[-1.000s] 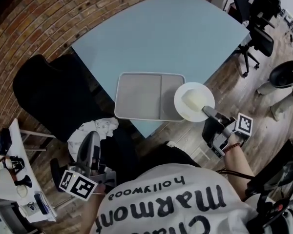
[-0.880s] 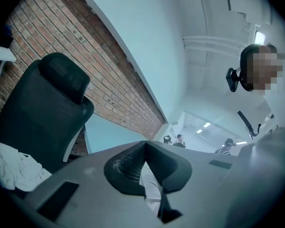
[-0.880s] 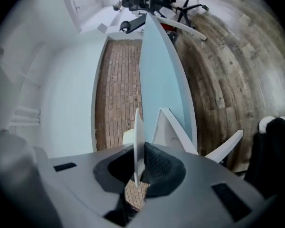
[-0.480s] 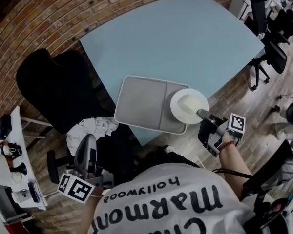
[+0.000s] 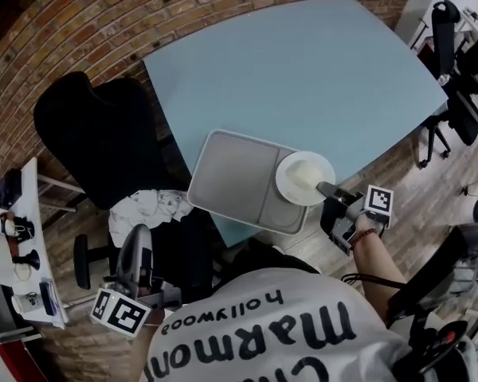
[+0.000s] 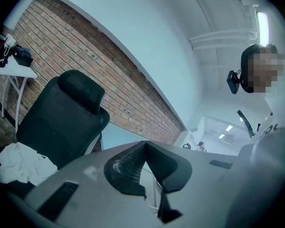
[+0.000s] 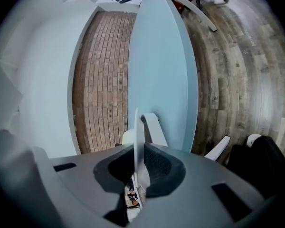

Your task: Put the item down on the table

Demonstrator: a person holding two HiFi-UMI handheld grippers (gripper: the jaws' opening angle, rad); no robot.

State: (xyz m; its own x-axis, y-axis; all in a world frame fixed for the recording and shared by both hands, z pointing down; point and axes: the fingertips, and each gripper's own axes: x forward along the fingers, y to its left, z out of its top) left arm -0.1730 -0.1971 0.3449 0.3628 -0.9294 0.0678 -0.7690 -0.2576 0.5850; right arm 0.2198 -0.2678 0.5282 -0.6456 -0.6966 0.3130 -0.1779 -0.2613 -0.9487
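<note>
Two tongs in view. Right tongs: closed on the near rim of a white plate, which shows edge-on between the pads in the right gripper view. The jaws stand only a rim's thickness apart. Left tongs: jaws together at the tips, nothing between them, held low at the person's side, well apart from the work.

Location of item: the plate is at the near corner of the blue desk, over the right compartment of a grey tray and overhanging the tray's right edge. A pale block sits on the plate. Whether the plate rests on the tray or hangs just above it cannot be told. It is not on bare desk.

Handling assessment: plate judged rigid, smooth and breakable, probably ceramic. It is fairly heavy for a one-sided rim grip, so it will tend to droop away from the pads. The rim is likely slippery. The block looks loose and may slide if the plate tips. The best hold is the present one, deep on the rim with one pad above and one below; keep level and set down gently, flat rather than edge first
</note>
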